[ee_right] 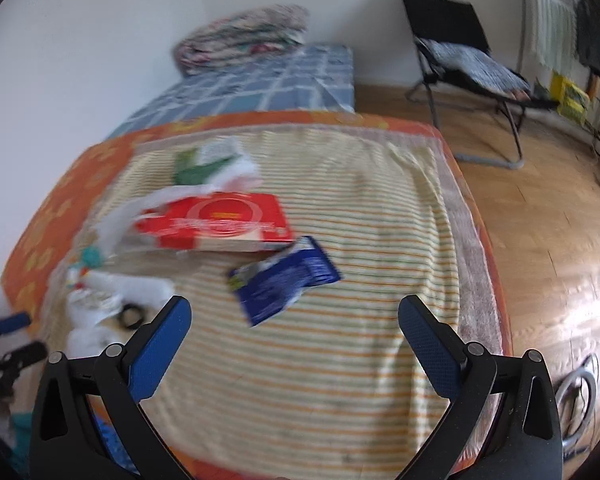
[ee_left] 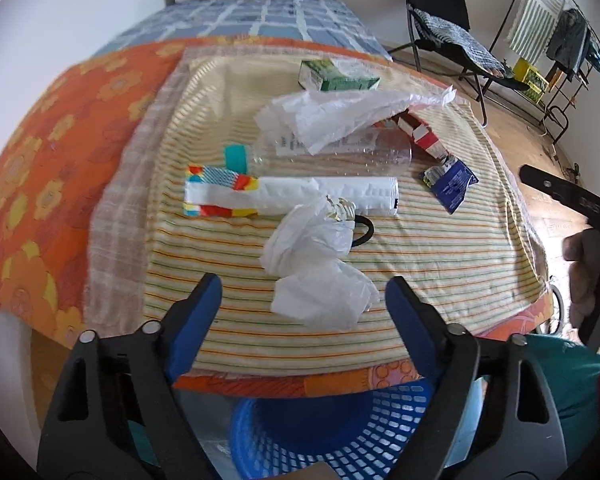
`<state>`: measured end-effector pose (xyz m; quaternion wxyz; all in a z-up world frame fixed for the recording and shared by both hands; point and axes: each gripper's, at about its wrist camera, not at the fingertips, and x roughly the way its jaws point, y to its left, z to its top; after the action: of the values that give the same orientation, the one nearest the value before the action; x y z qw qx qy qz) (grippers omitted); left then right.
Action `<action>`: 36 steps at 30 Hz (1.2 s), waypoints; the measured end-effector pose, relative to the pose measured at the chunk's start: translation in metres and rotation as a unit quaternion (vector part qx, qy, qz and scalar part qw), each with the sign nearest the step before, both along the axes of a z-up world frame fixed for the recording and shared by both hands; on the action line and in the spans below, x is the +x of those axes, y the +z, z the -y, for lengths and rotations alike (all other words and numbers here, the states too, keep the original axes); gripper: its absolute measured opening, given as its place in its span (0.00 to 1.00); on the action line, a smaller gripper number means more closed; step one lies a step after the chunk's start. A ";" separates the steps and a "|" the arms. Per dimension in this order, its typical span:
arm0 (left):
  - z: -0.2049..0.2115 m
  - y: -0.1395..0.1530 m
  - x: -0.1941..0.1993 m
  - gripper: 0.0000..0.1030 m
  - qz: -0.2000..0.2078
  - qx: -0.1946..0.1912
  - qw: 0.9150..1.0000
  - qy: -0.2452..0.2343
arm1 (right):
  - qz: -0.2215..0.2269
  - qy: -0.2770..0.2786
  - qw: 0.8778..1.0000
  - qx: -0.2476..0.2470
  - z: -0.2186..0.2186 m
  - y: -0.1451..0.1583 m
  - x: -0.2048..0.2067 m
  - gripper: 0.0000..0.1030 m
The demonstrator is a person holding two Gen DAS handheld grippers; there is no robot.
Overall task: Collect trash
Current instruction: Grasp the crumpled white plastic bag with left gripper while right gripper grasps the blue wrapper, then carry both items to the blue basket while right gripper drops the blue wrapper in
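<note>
my left tongs (ee_left: 302,304) hang spread over the near edge of the tabletop (ee_left: 440,264), nothing between the pads, with the crumpled white wad (ee_left: 312,276) lying just ahead of them on the striped cloth. i judge that wad weighs almost nothing and is soft and springy: it will squash flat under the pads and could slide on the cloth, so i would take it across its bulky middle, not by a loose flap that might tear or pull free. my right tongs (ee_right: 296,320) are spread too and hold nothing; the blue packet (ee_right: 284,280) lies near ahead of them, thin, stiff at the rim and probably slick, best nipped by its raised edge. the left view is sharp and shows what the right misses: the blue basket (ee_left: 340,432) below the near edge, where i take it the trash goes, the clear bottle (ee_left: 340,156) with its teal cap, the long white roll (ee_left: 300,196), the green box (ee_left: 336,76) at the far side, and a black ring partly under the wad. the right view is blurred, but it shows the red box (ee_right: 220,224) face-on, which the left view has mostly hidden under a plastic bag (ee_left: 340,116).
</note>
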<state>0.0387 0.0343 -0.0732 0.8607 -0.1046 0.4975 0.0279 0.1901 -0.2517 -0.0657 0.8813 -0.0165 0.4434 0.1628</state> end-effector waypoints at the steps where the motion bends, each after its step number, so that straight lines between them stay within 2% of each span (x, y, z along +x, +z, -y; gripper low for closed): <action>1: 0.000 -0.003 0.003 0.81 -0.005 -0.010 1.000 0.000 | -0.015 -0.006 1.000 0.007 0.001 -0.005 0.007 0.98; 5: 0.002 -0.015 0.018 0.77 -0.020 -0.026 0.999 0.002 | -0.071 -0.033 0.995 0.054 0.002 -0.025 0.029 0.96; 10: -0.001 -0.031 0.034 0.65 -0.045 -0.041 0.998 0.013 | -0.088 -0.051 0.993 0.054 -0.011 -0.039 0.044 0.91; 14: -0.007 -0.038 0.041 0.64 -0.053 -0.039 0.998 0.022 | -0.116 -0.066 0.989 0.063 -0.020 -0.055 0.054 0.85; 18: -0.011 -0.042 0.044 0.63 -0.057 -0.042 0.997 0.025 | -0.126 -0.086 0.986 0.064 -0.026 -0.066 0.062 0.84; 20: -0.016 -0.045 0.046 0.59 -0.059 -0.045 0.997 0.029 | -0.129 -0.094 0.985 0.066 -0.029 -0.070 0.067 0.84; 21: -0.018 -0.046 0.046 0.52 -0.062 -0.050 0.996 0.031 | -0.130 -0.098 0.984 0.066 -0.031 -0.071 0.070 0.84; 23: -0.022 -0.051 0.049 0.48 -0.071 -0.065 0.995 0.035 | -0.131 -0.104 0.984 0.062 -0.034 -0.075 0.073 0.84; 25: -0.024 -0.055 0.051 0.40 -0.077 -0.072 0.994 0.038 | -0.129 -0.106 0.985 0.047 -0.038 -0.080 0.075 0.84; 27: -0.023 -0.056 0.053 0.36 -0.078 -0.071 0.994 0.035 | -0.120 -0.103 0.987 0.030 -0.042 -0.081 0.073 0.84; 29: -0.023 -0.054 0.054 0.32 -0.074 -0.073 0.994 0.032 | -0.112 -0.096 0.989 0.010 -0.046 -0.081 0.072 0.80; 31: -0.023 -0.052 0.055 0.30 -0.070 -0.078 0.994 0.032 | -0.107 -0.092 0.990 0.005 -0.044 -0.080 0.071 0.69; 36: -0.029 -0.047 0.048 0.28 -0.058 -0.087 0.994 0.037 | -0.110 -0.085 0.990 0.019 -0.026 -0.077 0.064 0.51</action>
<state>0.0872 0.0638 -0.1200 0.8164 -0.1951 0.5431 0.0222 0.2543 -0.2254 -0.1423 0.8378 0.0564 0.5345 0.0966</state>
